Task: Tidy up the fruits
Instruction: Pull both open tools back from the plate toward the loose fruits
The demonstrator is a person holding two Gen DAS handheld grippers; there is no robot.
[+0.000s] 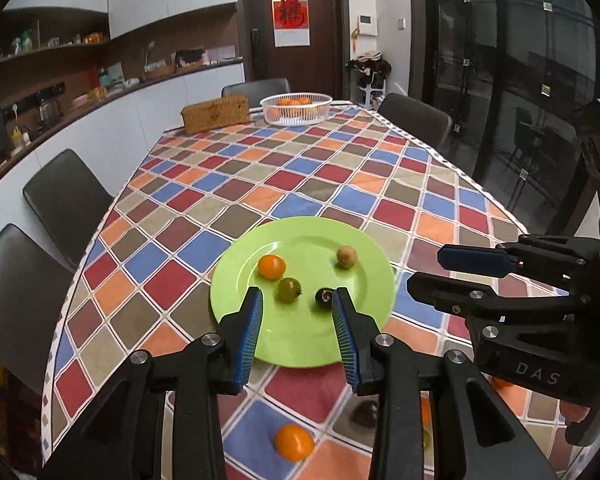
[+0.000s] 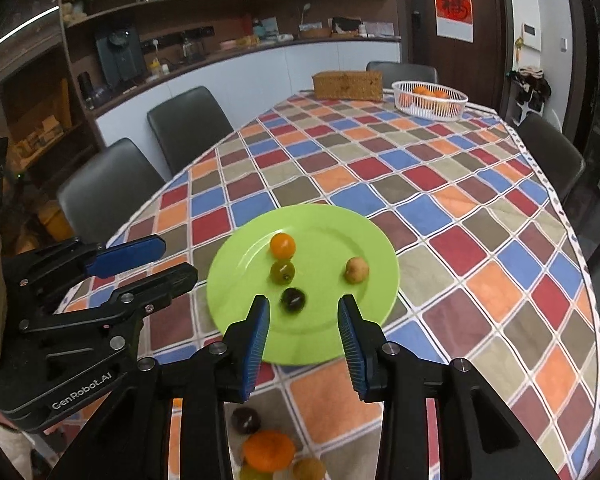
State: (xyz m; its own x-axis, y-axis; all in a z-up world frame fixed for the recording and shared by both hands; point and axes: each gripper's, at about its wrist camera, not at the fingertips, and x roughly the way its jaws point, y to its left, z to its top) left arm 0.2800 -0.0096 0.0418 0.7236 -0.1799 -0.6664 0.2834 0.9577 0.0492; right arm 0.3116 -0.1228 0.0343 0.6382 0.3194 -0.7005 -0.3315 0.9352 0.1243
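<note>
A green plate [image 1: 300,236] sits on the checked counter [image 1: 300,168], and four small fruits lie in it, all apart from one another. In the left wrist view an orange tomato [image 1: 271,266] lies toward the plate's far left, a green tomato [image 1: 289,289] just nearer than it, a dark fruit [image 1: 324,298] to the right of the green one, and a tan fruit [image 1: 347,257] toward the far right. The right wrist view shows the same four: orange tomato [image 2: 283,245], green tomato [image 2: 282,272], dark fruit [image 2: 293,300] and tan fruit [image 2: 356,269] on the plate [image 2: 320,220].

The left tongs [image 1: 298,300] hang over the near part of the plate, spread wide and holding nothing; the dark fruit lies just beside the right fingertip. The right tongs [image 2: 304,308] also hang over the plate's near edge, spread wide and holding nothing, with the dark fruit between and just beyond the tips.

More fruit lies loose on the counter on the near side of the plate. The left view shows an orange fruit [image 1: 294,442] and a dark one [image 1: 365,414] there. In the right view a dark one [image 2: 245,420], an orange one [image 2: 269,455] and two smaller pieces at the bottom edge sit close together, partly hidden by the tongs.

At the far end of the counter a white basket [image 1: 296,109] holds several oranges [image 1: 296,101], and a brown block [image 1: 215,113] stands just left of it.
</note>
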